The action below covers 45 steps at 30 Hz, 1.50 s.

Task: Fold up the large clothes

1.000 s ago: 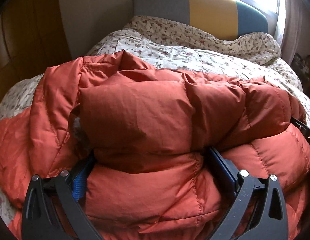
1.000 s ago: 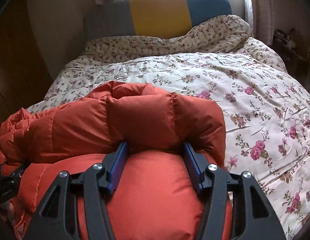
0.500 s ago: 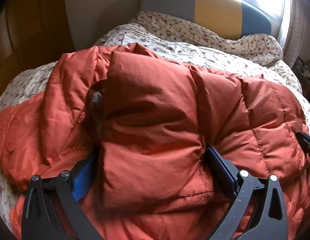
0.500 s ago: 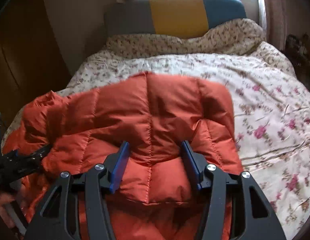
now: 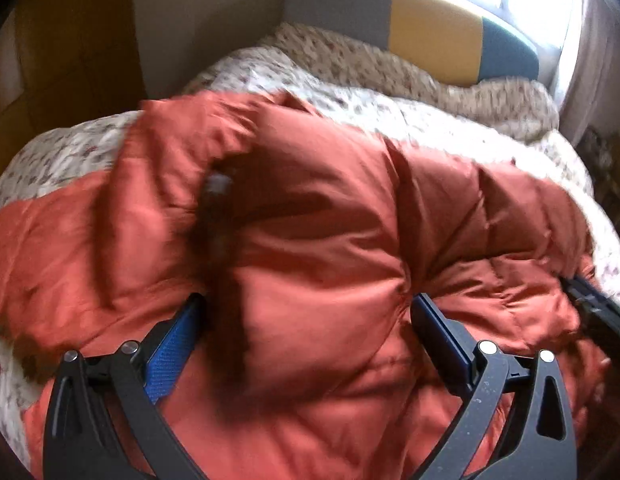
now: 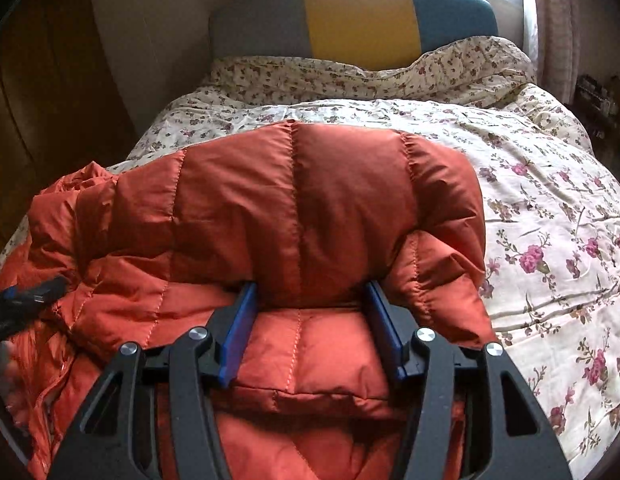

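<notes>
Item: rust-orange down jacket (image 6: 310,208), lying on the bed over a floral duvet (image 6: 550,240). We hold its near edge with both tools: left hand-held gripper (image 5: 305,316) and right hand-held gripper (image 6: 310,316) each clamped on a thick padded bunch, jaws part-way apart around it. We judge this lifts the hem to fold it toward the collar. No brand or writing legible.

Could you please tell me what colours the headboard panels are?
The headboard has grey, yellow and teal panels, clearest in the right wrist view.
</notes>
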{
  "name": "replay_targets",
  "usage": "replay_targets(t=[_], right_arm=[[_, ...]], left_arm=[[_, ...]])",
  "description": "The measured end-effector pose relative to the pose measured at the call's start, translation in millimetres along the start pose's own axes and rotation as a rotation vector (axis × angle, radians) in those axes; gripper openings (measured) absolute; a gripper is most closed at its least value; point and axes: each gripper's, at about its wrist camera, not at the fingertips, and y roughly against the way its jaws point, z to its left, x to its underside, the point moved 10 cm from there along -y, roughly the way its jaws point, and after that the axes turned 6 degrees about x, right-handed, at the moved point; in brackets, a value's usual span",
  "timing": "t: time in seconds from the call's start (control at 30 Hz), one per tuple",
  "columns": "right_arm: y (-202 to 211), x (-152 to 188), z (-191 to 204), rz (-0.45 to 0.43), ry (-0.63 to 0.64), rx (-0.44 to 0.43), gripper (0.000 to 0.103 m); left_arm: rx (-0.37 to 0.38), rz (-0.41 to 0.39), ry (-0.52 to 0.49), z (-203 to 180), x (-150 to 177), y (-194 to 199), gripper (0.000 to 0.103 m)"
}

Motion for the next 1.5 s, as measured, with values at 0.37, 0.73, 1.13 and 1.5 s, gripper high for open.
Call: replay_targets(t=[0.37, 0.73, 1.13, 1.5], right_arm=[[2, -1, 2, -0.008, 0.001, 0.000, 0.057], [3, -1, 3, -0.008, 0.000, 0.000, 0.058], [3, -1, 3, -0.009, 0.000, -0.001, 0.058], [3, -1, 3, -0.009, -0.001, -0.001, 0.058]], left_arm=[[-0.168, -0.238, 0.446, 203, -7, 96, 0.100], [-0.319, -0.299, 0.873, 387, 23, 118, 0.100], [-0.238, -0.284, 1.005, 426, 21, 77, 0.029], [-0.284, -0.551, 0.658, 335, -25, 151, 0.012]])
